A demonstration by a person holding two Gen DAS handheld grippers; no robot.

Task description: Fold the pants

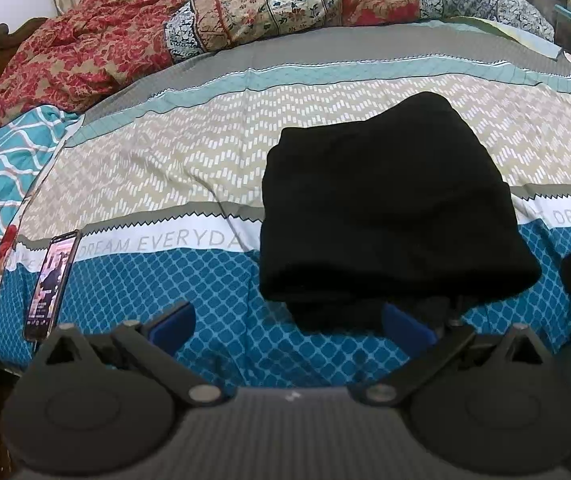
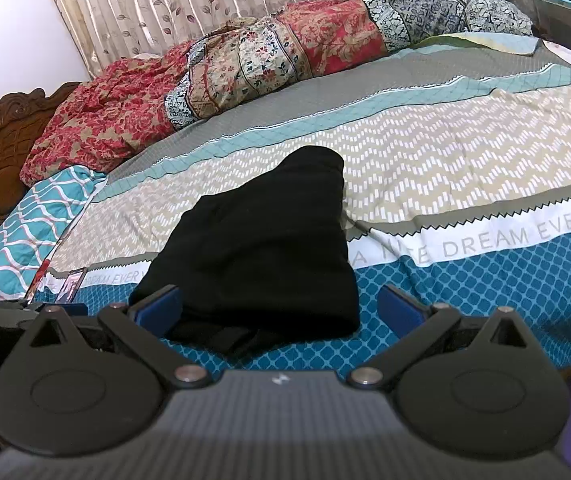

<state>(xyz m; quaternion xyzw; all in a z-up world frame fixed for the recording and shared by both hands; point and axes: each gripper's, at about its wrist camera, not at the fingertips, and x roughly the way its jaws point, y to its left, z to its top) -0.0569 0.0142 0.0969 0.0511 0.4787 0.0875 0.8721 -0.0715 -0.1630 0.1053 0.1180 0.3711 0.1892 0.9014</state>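
Black pants lie folded in a compact stack near the bed's front edge. Left tool and right tool both spread apart, holding nothing, just short of the stack. Phone near left edge.

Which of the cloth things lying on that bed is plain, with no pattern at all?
The folded black pants, nearest both tongs. The red floral blanket and patchwork quilt behind are patterned.
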